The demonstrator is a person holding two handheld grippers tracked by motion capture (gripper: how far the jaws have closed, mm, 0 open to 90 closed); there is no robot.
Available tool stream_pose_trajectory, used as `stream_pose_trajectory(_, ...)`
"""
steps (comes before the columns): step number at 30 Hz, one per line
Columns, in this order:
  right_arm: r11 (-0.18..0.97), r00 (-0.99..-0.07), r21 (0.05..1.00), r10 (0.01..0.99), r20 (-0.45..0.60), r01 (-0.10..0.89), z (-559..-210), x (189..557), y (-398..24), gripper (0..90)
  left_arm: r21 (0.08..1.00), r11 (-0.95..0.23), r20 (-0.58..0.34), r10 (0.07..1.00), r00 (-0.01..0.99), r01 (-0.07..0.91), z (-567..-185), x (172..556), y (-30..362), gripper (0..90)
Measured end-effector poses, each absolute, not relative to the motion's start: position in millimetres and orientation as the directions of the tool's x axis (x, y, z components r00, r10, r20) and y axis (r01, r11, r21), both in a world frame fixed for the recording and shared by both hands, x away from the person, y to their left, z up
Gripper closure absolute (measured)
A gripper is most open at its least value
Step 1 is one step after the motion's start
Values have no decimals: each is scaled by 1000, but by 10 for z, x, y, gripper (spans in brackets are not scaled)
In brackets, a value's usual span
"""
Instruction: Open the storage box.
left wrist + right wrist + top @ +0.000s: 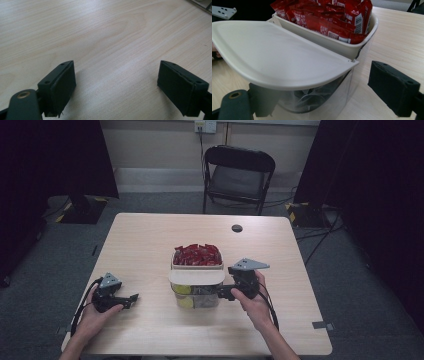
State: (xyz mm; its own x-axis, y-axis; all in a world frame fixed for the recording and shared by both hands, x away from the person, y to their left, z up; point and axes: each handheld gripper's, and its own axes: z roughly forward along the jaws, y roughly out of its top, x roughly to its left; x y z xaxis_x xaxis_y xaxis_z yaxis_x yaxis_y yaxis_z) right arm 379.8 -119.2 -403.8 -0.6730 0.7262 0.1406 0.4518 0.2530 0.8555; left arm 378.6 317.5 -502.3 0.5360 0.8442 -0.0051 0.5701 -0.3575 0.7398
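Near the middle of the table [150, 245], slightly toward its near edge: a clear container [197, 297] with a cream flap lid [196, 276] over its near half and red sachets [198, 254] heaped in the far half. Just right of it, the right hand-held gripper [225, 292], jaws wide, one beneath the lid, one outside; pressing on nothing visible. Toward the near left corner, the left hand-held gripper [132, 299], jaws wide apart over bare pale wood grain. Beyond the far edge, a black folding chair [239, 175] on grey carpet, dark curtains either side.
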Motion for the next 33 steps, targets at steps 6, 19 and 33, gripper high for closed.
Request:
stream_pose_trajectory(6, 233, -670, 857, 725, 162, 460, -4029, 3860, -1193, 138, 740, -358, -5, 844, 536, 570, -5023, 3786, 3175, 146)
stream_pose_trajectory(19, 241, -683, 851, 710, 172, 466, -3983, 3988, -1178, 136, 740, -358, -5, 844, 536, 570, -5023, 3786, 3175, 146)
stream_pose_trajectory(33, 222, -685, 860, 704, 185, 460, -3954, 4110, -1181, 136, 740, -357, -5, 844, 536, 570, -5023, 3786, 3175, 146)
